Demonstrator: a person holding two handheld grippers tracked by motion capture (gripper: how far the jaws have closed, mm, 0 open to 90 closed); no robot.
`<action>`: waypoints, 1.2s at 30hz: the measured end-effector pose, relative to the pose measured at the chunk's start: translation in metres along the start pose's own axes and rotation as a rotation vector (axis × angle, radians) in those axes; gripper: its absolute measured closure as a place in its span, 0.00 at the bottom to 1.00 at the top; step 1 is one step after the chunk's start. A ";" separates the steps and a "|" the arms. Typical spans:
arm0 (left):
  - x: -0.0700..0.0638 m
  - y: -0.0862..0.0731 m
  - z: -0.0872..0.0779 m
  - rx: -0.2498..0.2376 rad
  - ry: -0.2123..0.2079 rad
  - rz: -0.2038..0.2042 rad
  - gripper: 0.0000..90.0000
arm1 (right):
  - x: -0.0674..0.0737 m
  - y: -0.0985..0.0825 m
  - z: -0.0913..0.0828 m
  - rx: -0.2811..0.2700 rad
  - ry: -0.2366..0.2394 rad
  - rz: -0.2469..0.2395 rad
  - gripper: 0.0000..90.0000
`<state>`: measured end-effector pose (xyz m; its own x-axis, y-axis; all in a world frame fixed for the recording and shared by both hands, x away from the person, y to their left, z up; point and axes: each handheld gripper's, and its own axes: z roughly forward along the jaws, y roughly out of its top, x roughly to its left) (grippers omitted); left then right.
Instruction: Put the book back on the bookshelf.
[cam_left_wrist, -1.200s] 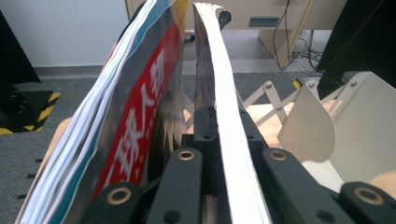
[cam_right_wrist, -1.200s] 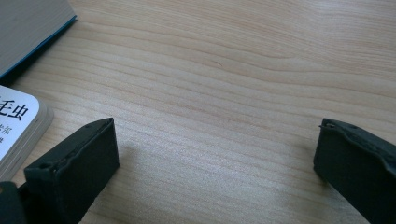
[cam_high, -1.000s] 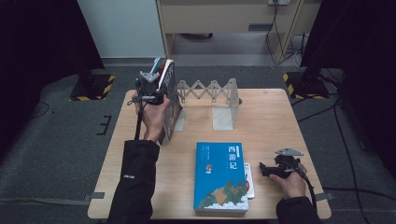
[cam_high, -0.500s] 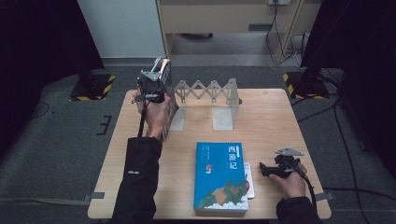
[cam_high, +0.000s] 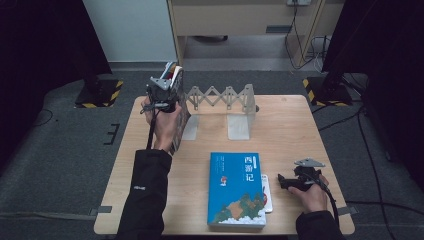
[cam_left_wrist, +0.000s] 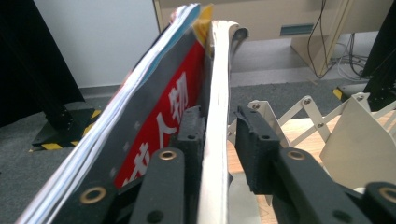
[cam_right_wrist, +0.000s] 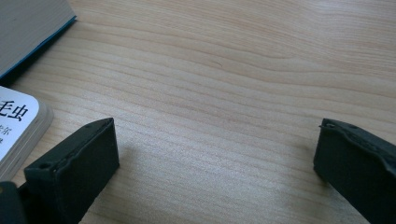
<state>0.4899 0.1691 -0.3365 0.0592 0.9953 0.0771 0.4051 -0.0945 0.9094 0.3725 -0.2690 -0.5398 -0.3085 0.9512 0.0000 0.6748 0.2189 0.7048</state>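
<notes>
My left gripper (cam_high: 169, 89) is raised at the table's back left, by several upright books (cam_high: 176, 79). In the left gripper view a thin white book (cam_left_wrist: 218, 70) stands between its jaws, next to a red-covered book (cam_left_wrist: 173, 98). The jaws of the left gripper (cam_left_wrist: 219, 126) have just been opening. One jaw lies against the white book and the other stands a little off it. My right gripper (cam_high: 286, 181) rests at the front right, open over bare wood (cam_right_wrist: 217, 154). A blue book (cam_high: 237, 187) lies flat at the front centre.
A grey accordion book rack (cam_high: 225, 97) with upright plates stands at the back middle of the wooden table (cam_high: 290, 125), also seen close by (cam_left_wrist: 355, 135). A small white book (cam_high: 268, 192) pokes out beside the blue one, near my right gripper's jaw (cam_right_wrist: 18, 121).
</notes>
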 end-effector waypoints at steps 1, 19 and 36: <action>0.001 -0.001 -0.004 -0.011 -0.014 -0.006 0.76 | 0.000 0.000 0.000 -0.001 -0.001 0.004 0.00; 0.015 -0.018 -0.045 -0.122 -0.175 -0.087 0.59 | 0.000 0.000 0.000 -0.001 -0.001 0.003 0.00; 0.042 -0.039 -0.078 -0.233 -0.323 -0.151 0.46 | 0.000 0.000 0.000 0.001 0.001 0.002 0.00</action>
<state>0.4051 0.2166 -0.3365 0.3128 0.9358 -0.1627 0.2161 0.0967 0.9716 0.3724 -0.2689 -0.5397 -0.3075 0.9515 0.0021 0.6761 0.2170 0.7041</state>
